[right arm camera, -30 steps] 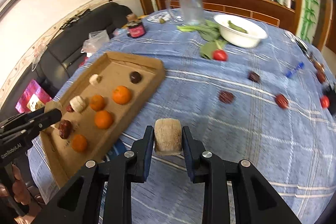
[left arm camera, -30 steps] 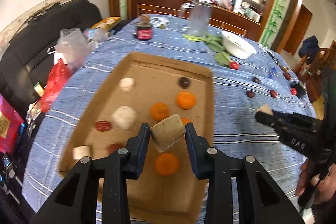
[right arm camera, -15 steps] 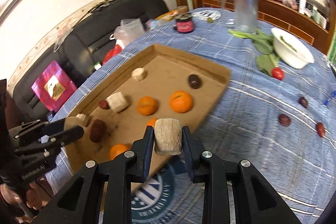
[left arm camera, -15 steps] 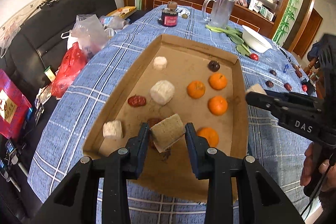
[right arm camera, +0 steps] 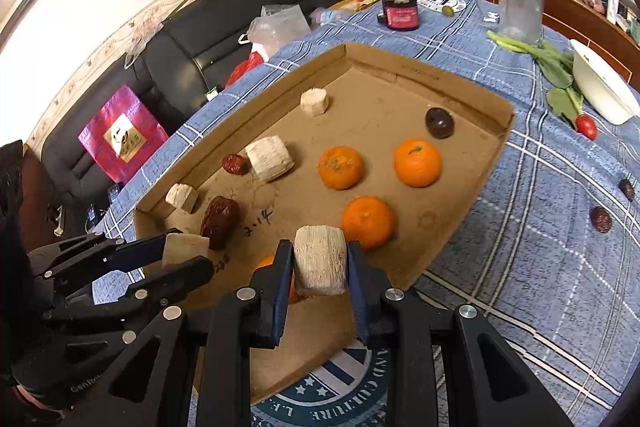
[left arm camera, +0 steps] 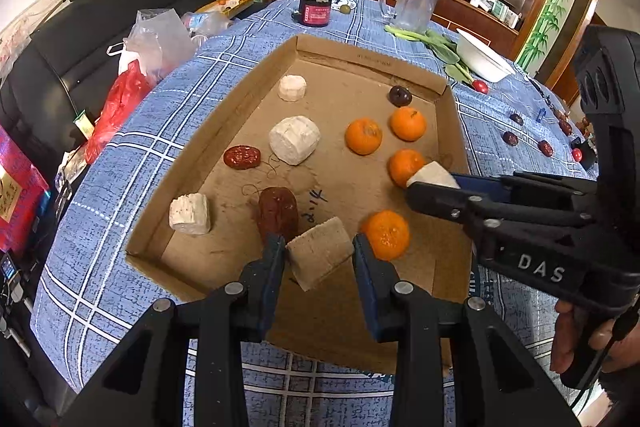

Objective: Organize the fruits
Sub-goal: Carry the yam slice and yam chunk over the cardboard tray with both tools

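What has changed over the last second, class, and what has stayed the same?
Both grippers moved over the cardboard tray: the right gripper came from above the tablecloth, and the left gripper drew toward its near end. Each kept its pale chunk; the oranges stayed put.

1. A cardboard tray (left arm camera: 248, 95) lies on the table (left arm camera: 132, 131), with a sofa (left arm camera: 60, 39) beyond the table's left edge.
2. In the tray, four oranges (left arm camera: 363, 135) sit toward the right side; three chunks (left arm camera: 294, 139) line the left side.
3. One date (left arm camera: 241, 157) lies just left of the middle chunk, another date (left arm camera: 277, 213) nearer the front.
4. Behind the tray stand a jar (left arm camera: 315, 11) and, to its right, a pitcher (left arm camera: 412, 2).
5. A bowl (left arm camera: 482, 61) sits right of the pitcher, with greens (left arm camera: 436, 45) between them.
6. Loose dates (right arm camera: 601, 219) lie on the table right of the tray.
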The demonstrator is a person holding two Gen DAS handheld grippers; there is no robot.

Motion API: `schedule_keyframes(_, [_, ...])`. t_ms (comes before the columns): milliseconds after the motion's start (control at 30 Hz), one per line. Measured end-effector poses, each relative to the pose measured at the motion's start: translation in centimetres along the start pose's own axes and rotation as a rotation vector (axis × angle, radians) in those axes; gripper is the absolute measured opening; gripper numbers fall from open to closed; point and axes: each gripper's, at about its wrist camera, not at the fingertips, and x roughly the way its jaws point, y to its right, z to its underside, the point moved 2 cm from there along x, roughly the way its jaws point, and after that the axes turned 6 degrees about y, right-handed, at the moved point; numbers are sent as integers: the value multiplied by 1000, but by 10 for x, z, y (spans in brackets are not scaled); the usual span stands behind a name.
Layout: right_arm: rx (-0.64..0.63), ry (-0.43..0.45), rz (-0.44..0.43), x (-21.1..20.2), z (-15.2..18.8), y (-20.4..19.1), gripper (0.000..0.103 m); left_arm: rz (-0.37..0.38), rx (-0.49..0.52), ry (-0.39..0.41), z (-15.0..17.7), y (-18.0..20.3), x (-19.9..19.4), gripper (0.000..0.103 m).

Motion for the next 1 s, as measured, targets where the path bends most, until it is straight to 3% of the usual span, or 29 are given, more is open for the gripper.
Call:
schedule_keyframes(400, [24, -30, 30, 16, 0, 11, 30, 9, -18, -35, 4, 0, 15, 34])
schedule_keyframes(1000, [-69, -2, 99, 20, 4, 4, 30, -18, -26, -50, 9, -1, 28, 34])
